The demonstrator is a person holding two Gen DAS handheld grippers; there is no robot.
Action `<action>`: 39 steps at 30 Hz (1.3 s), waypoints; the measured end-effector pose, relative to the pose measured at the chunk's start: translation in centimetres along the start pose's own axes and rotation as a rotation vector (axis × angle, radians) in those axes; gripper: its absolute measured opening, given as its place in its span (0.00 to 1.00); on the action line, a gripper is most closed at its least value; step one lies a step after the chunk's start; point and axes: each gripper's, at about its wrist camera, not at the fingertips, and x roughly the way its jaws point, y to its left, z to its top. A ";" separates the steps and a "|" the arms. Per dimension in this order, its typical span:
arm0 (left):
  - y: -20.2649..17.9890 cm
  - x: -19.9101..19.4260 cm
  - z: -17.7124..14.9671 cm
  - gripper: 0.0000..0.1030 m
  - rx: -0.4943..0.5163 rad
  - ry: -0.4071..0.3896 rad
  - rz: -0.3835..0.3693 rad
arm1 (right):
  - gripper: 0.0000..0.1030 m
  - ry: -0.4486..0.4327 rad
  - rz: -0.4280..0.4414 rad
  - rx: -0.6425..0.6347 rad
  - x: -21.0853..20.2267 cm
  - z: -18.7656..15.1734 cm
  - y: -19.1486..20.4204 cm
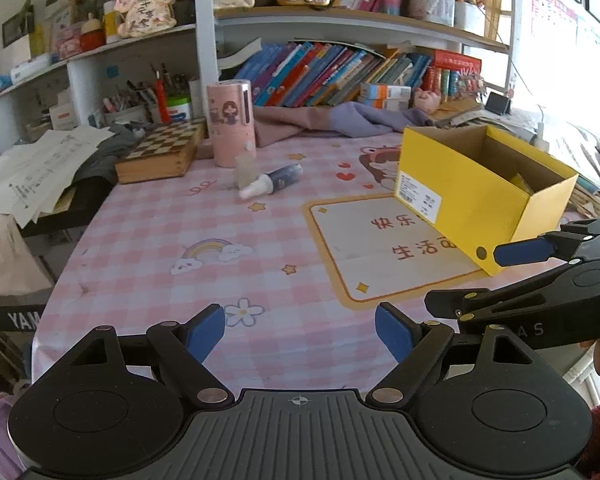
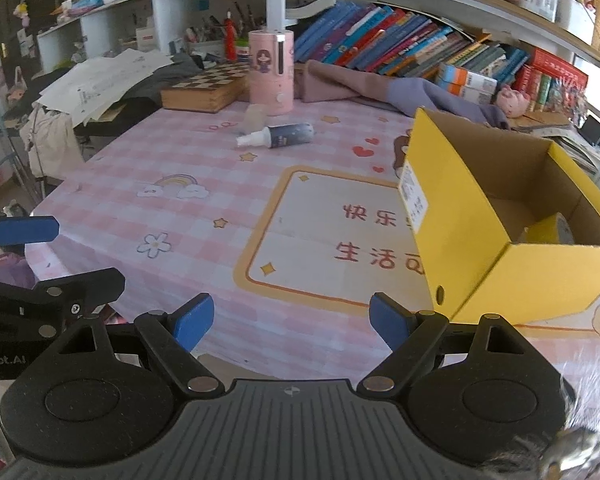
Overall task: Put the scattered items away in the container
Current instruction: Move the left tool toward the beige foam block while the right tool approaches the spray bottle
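On the pink checked tablecloth (image 1: 148, 216) a small spray bottle (image 1: 271, 181) lies on its side, white nozzle toward the near edge, its clear cap (image 1: 247, 171) standing just beside it. Behind them a pink cylinder (image 1: 231, 124) stands upright next to a wooden chessboard box (image 1: 162, 154). Well apart to the right sits the yellow box (image 1: 484, 196) (open at the top, brown cardboard inside), with something yellow lying in its bottom. The left gripper (image 1: 300, 330) hangs over the near edge of the table with its blue pads spread wide and nothing between them. The right gripper (image 2: 292, 322) is likewise spread wide and empty, close by the box's near corner.
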 end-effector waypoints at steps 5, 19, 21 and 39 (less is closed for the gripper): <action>0.3 0.3 0.0 0.82 0.002 0.005 0.000 | 0.82 0.000 0.009 0.002 0.5 0.3 0.1; 2.0 2.2 1.0 0.82 -0.032 0.018 0.032 | 0.82 0.011 0.039 -0.021 3.0 2.3 0.5; 2.2 2.7 1.4 0.82 -0.037 0.019 0.036 | 0.82 0.015 0.042 -0.026 3.7 2.8 0.4; 3.7 9.5 6.1 0.82 -0.063 0.043 0.033 | 0.82 0.034 0.064 -0.025 10.0 8.3 -2.0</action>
